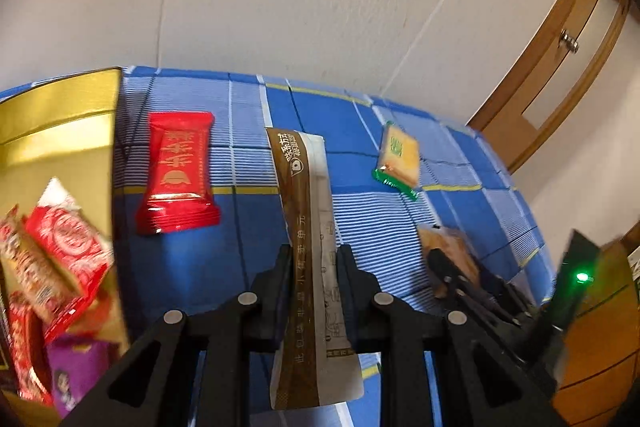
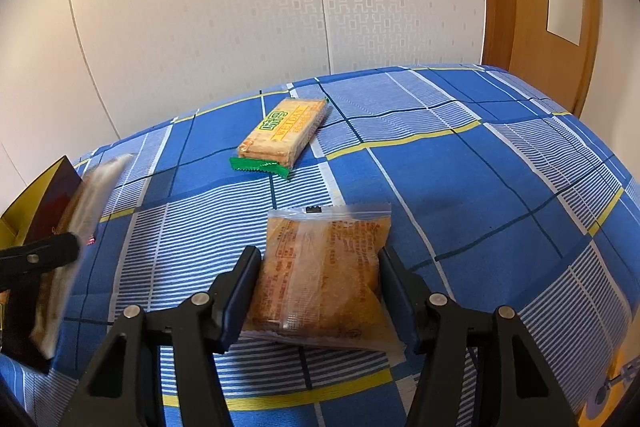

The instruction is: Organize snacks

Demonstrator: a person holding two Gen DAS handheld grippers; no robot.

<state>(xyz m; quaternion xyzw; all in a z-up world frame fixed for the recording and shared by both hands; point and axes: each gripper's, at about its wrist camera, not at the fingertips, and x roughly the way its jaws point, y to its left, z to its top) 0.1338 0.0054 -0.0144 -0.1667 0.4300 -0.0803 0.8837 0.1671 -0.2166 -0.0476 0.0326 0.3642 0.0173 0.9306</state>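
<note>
Pinching a long, flat brown-and-silver snack sachet between its two black plastic fingers, the left gripper holds it lengthwise, so the glossy foil strip runs from below the fingers toward twelve o'clock above the blue plaid tablecloth. At ten o'clock of that sachet lies a shiny red pillow-shaped packet with crimped ends, flat on the cloth. Beside it at nine o'clock stands the gold box, its smooth metallic wall reflective; inside are crinkled red-and-white wrappers and a purple packet, blurred. At two o'clock a rectangular cracker pack with green crimped ends rests on the cloth, well apart from the rest.

From the right wrist view, the right gripper is closed against the two sides of a clear plastic pouch of orange-brown pastry, a soft squarish packet with a serrated top seal, its lower edge touching the cloth. The same cracker pack lies at eleven o'clock beyond it, showing stacked pale biscuits through transparent film. At nine o'clock the left gripper's finger and its sachet appear motion-blurred in front of the box's gold corner. A textured white wall panel and a wooden door stand behind the table.
</note>
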